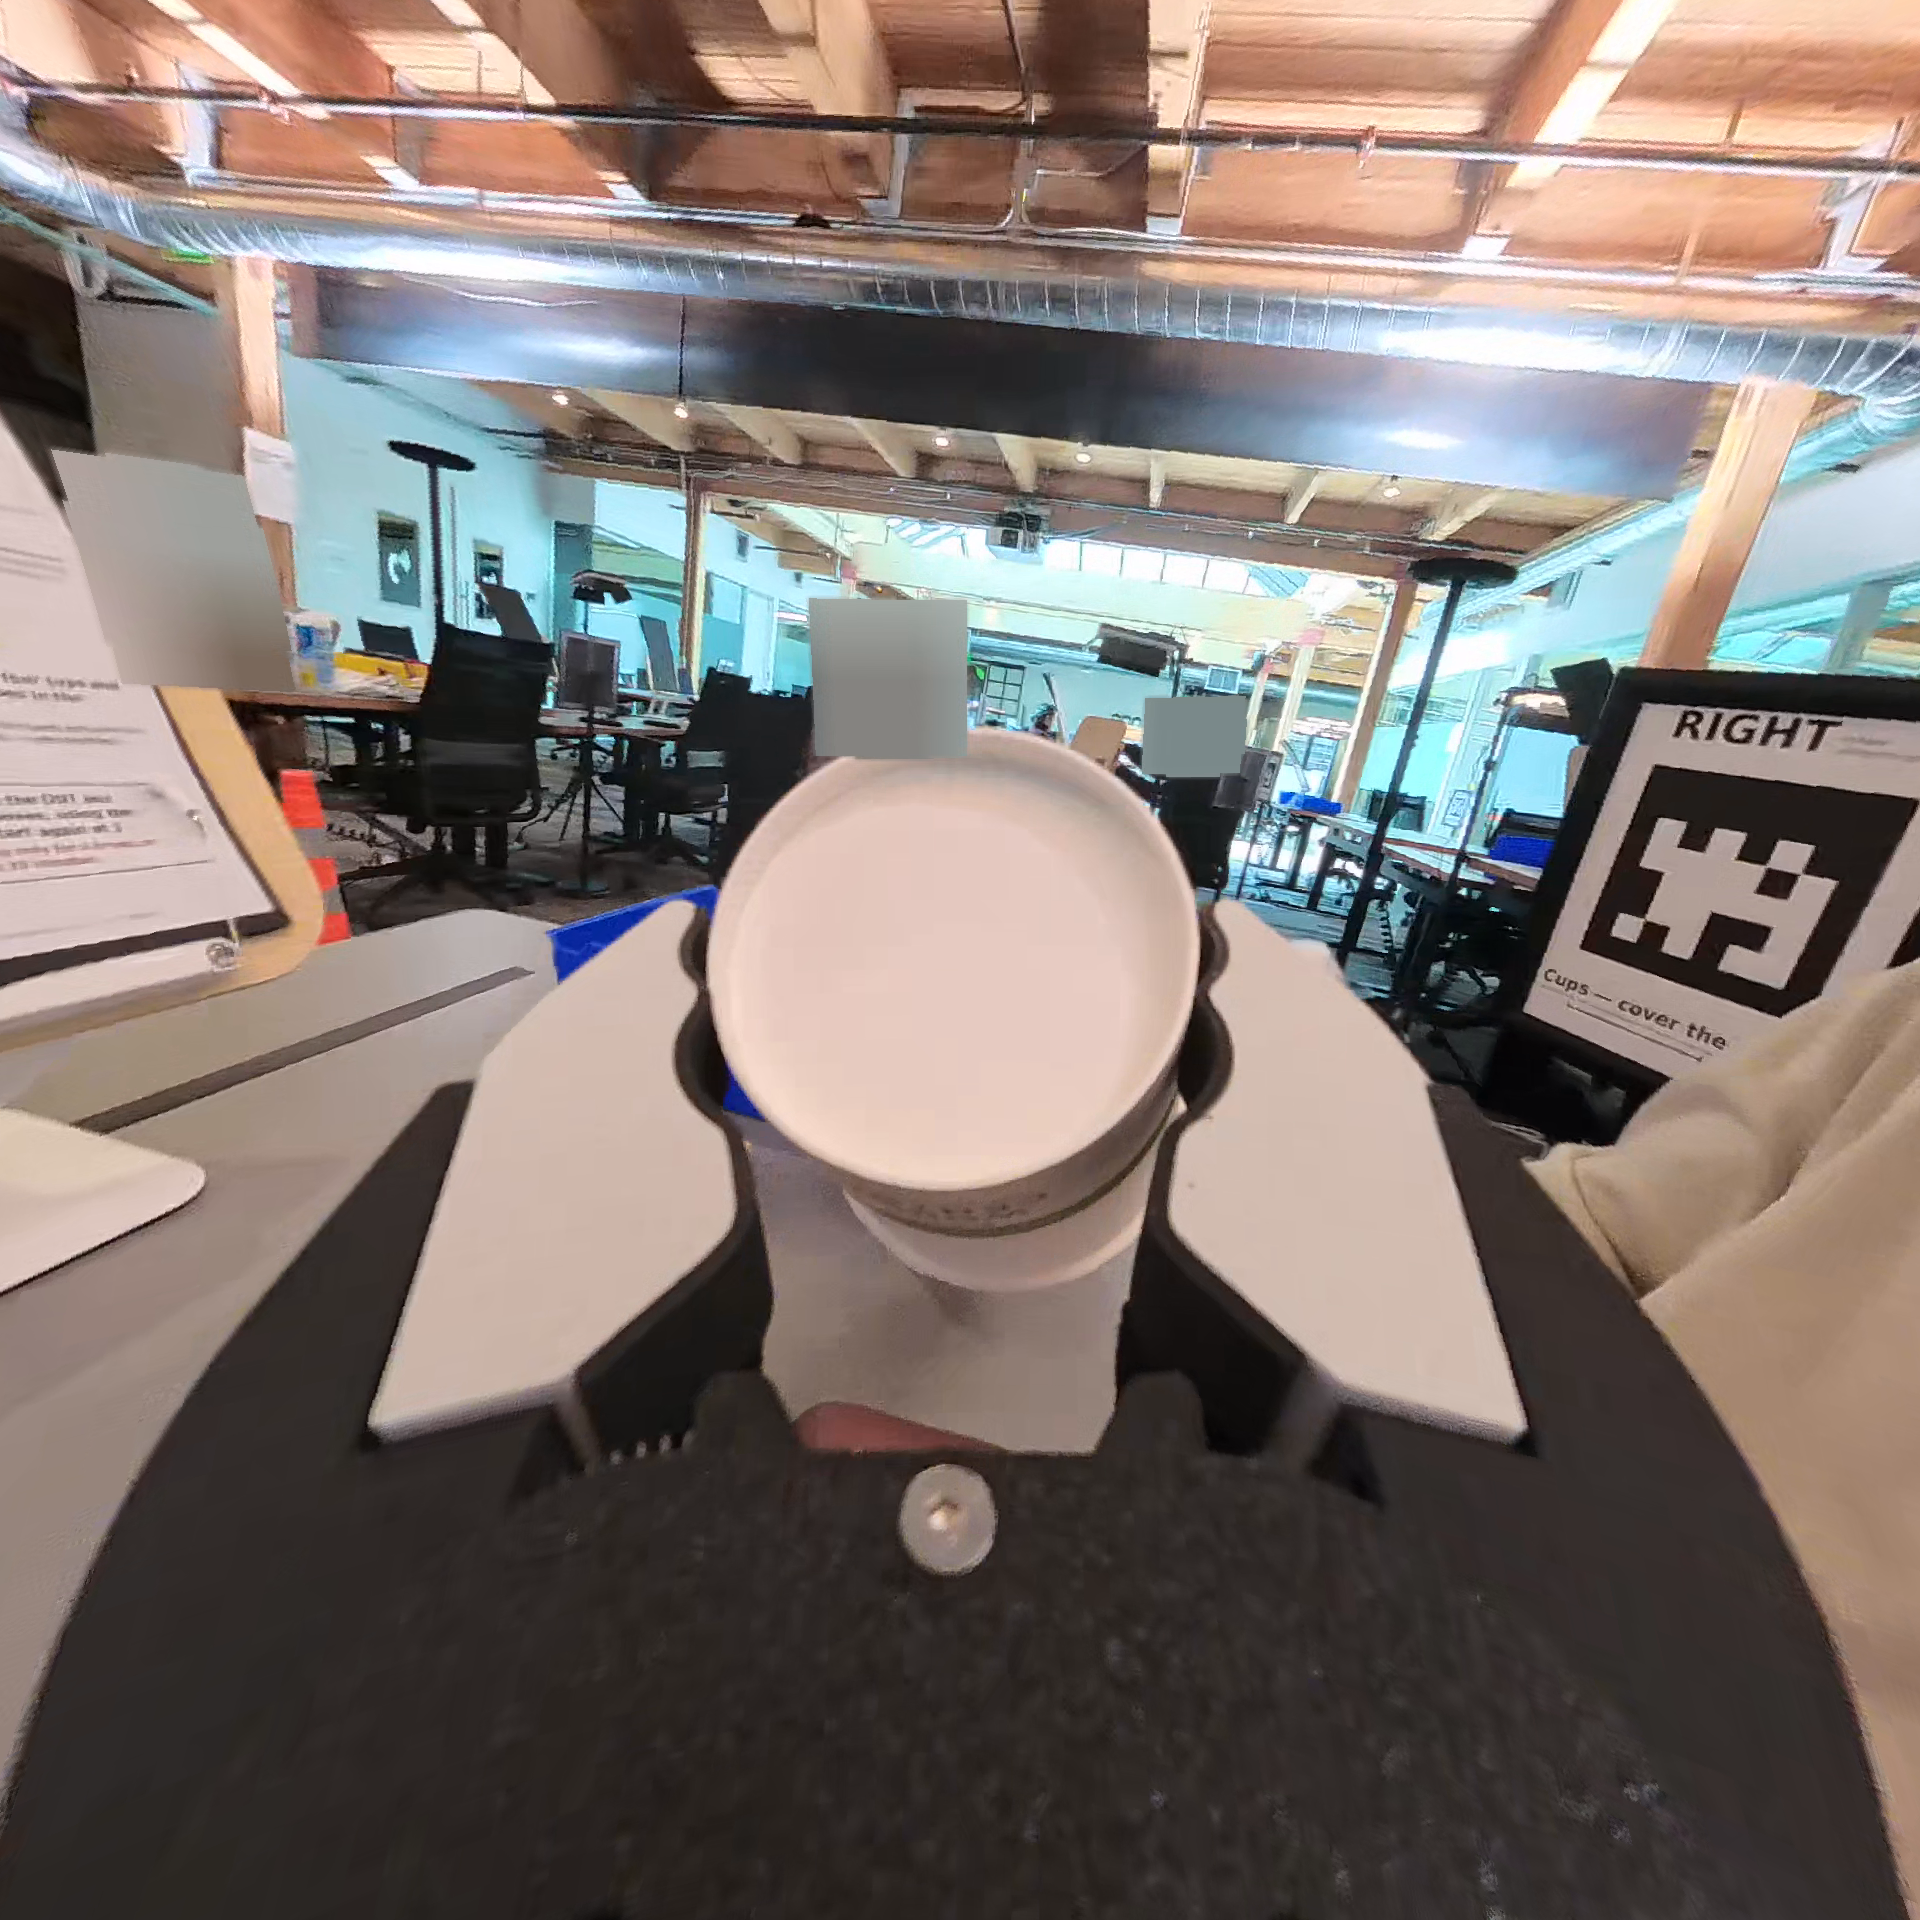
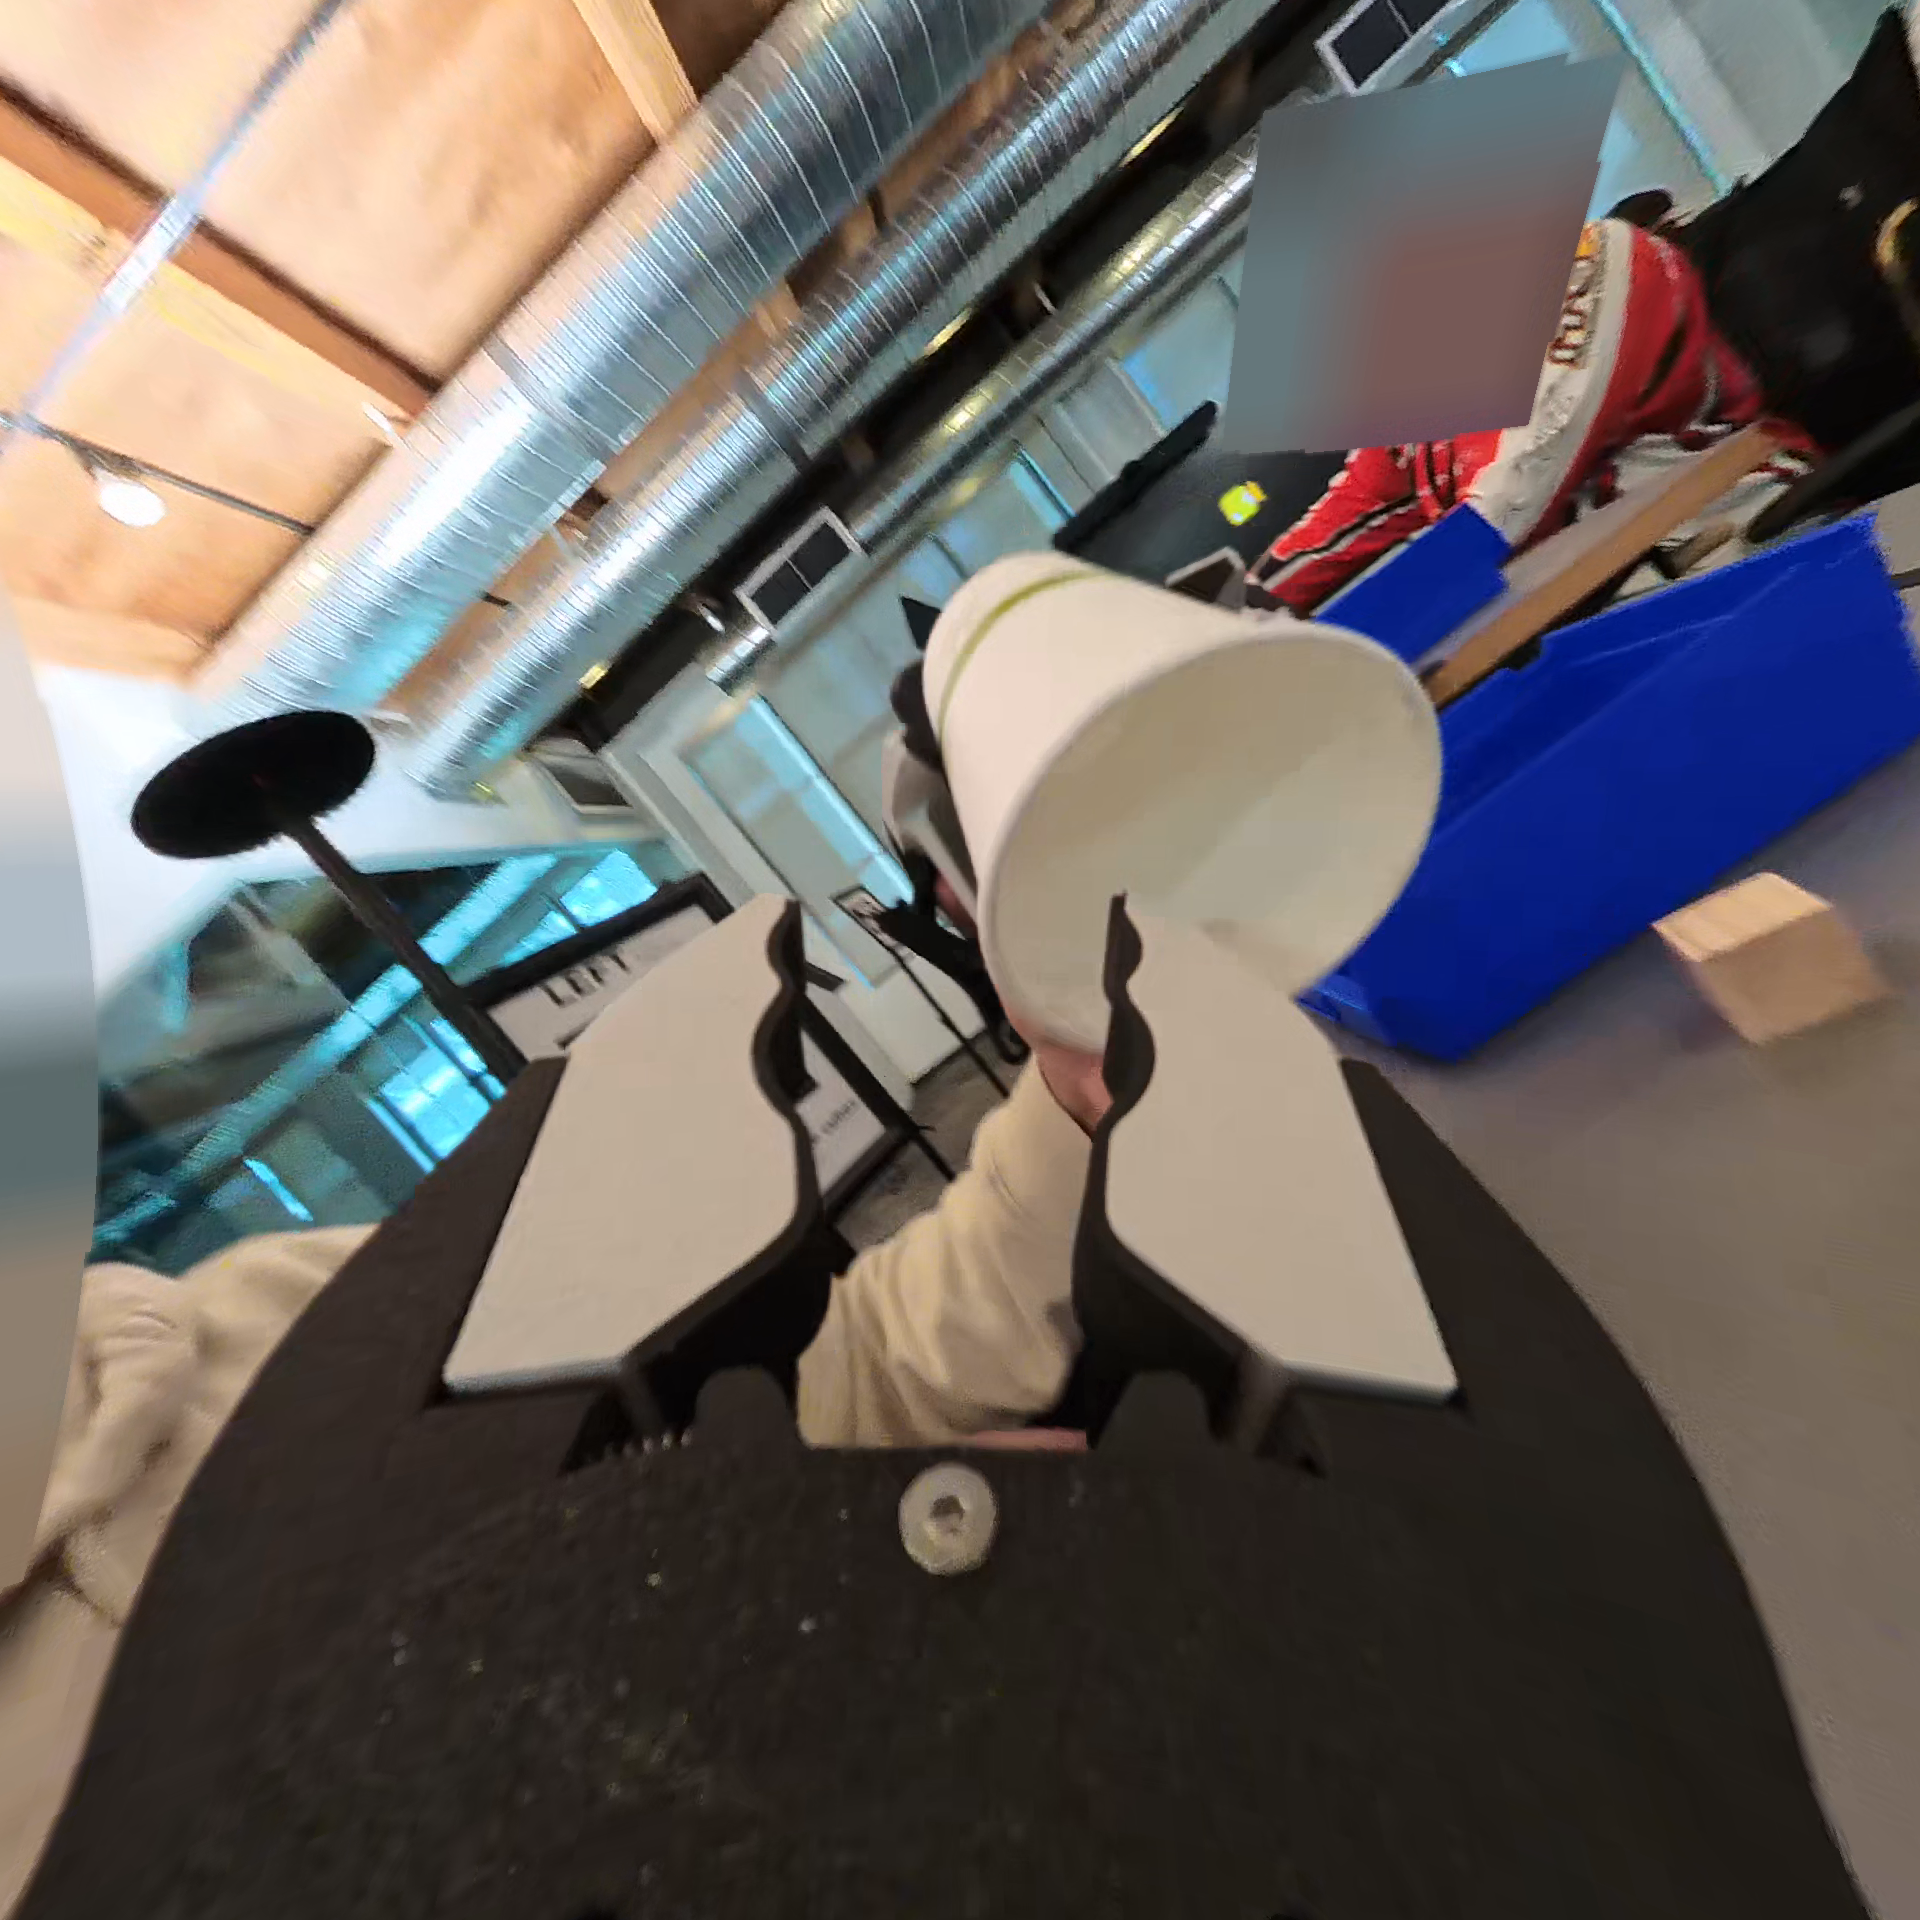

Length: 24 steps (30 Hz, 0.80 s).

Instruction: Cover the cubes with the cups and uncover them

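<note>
In the left wrist view my left gripper (image 1: 951, 987) is shut on a white paper cup (image 1: 956, 956). The cup is lifted and tilted, its closed base towards the camera and its mouth lower down. The right wrist view is tilted. It shows the same cup (image 2: 1174, 800) in the air, held by the left gripper (image 2: 925, 790), with its open mouth turned towards a wooden cube (image 2: 1766, 956) on the grey table (image 2: 1610, 1195). My right gripper (image 2: 951, 925) is open and empty, nearer than the cup. No cube shows in the left wrist view.
A blue bin (image 2: 1662, 810) stands on the table behind the cube and also shows in the left wrist view (image 1: 623, 935). A marker sign (image 1: 1745, 883) stands at the right, a paper stand (image 1: 104, 779) at the left. A cream sleeve (image 2: 966, 1278) reaches under the cup.
</note>
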Motion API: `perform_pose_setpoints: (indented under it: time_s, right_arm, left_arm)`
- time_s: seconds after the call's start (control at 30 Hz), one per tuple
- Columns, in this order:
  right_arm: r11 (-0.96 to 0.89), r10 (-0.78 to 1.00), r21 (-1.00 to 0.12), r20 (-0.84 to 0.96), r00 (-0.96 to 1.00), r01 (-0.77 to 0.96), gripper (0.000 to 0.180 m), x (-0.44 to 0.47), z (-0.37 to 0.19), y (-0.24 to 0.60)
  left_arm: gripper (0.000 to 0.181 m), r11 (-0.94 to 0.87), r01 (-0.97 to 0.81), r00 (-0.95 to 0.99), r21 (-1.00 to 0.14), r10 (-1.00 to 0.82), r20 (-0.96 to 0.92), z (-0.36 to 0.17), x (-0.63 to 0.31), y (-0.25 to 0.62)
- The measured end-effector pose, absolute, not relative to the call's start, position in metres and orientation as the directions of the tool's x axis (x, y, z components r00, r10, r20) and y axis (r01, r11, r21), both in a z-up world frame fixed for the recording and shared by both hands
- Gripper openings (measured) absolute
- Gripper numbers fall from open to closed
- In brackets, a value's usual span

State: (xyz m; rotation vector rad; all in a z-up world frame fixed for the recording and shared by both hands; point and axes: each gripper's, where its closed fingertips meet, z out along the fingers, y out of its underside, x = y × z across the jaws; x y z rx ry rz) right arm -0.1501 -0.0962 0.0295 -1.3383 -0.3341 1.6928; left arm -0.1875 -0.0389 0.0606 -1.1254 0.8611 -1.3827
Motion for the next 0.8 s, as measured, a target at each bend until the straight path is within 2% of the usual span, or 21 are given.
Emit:
perform_pose_setpoints:
  time_s: [0.13, 0.27, 0.37, 0.5, 0.6, 0.8]
  right_arm:
    - [-0.595, 0.758, -0.627, -0.645, -0.093, -0.503, 0.052, -0.155, 0.044, -0.09]
    - [-0.715, 0.661, -0.472, -0.697, -0.278, -0.516, 0.041, -0.153, 0.054, -0.083]
    - [-0.771, 0.604, -0.403, -0.707, -0.368, -0.492, 0.009, -0.156, 0.05, -0.082]
    - [-0.814, 0.549, -0.352, -0.726, -0.414, -0.462, 0.004, -0.161, 0.041, -0.081]
    - [-0.819, 0.545, -0.359, -0.731, -0.411, -0.447, 0.004, -0.161, 0.038, -0.08]
    - [-0.702, 0.667, -0.5, -0.712, -0.221, -0.507, 0.004, -0.143, 0.039, -0.074]
  left_arm:
    - [0.086, -0.061, 0.252, 0.075, -0.966, -0.994, 0.082, 0.054, -0.176, -0.047]
    - [0.086, -0.035, 0.269, 0.082, -0.962, -0.995, 0.059, 0.053, -0.174, -0.051]
    - [0.086, -0.082, 0.286, 0.028, -0.955, -0.995, 0.094, 0.054, -0.173, -0.055]
    - [0.086, -0.084, 0.314, 0.027, -0.946, -0.995, 0.097, 0.056, -0.176, -0.056]
    - [0.085, -0.101, 0.284, 0.043, -0.954, -0.992, 0.118, 0.051, -0.178, -0.056]
    - [0.084, -0.103, 0.283, 0.108, -0.954, -0.984, 0.138, 0.039, -0.212, -0.064]
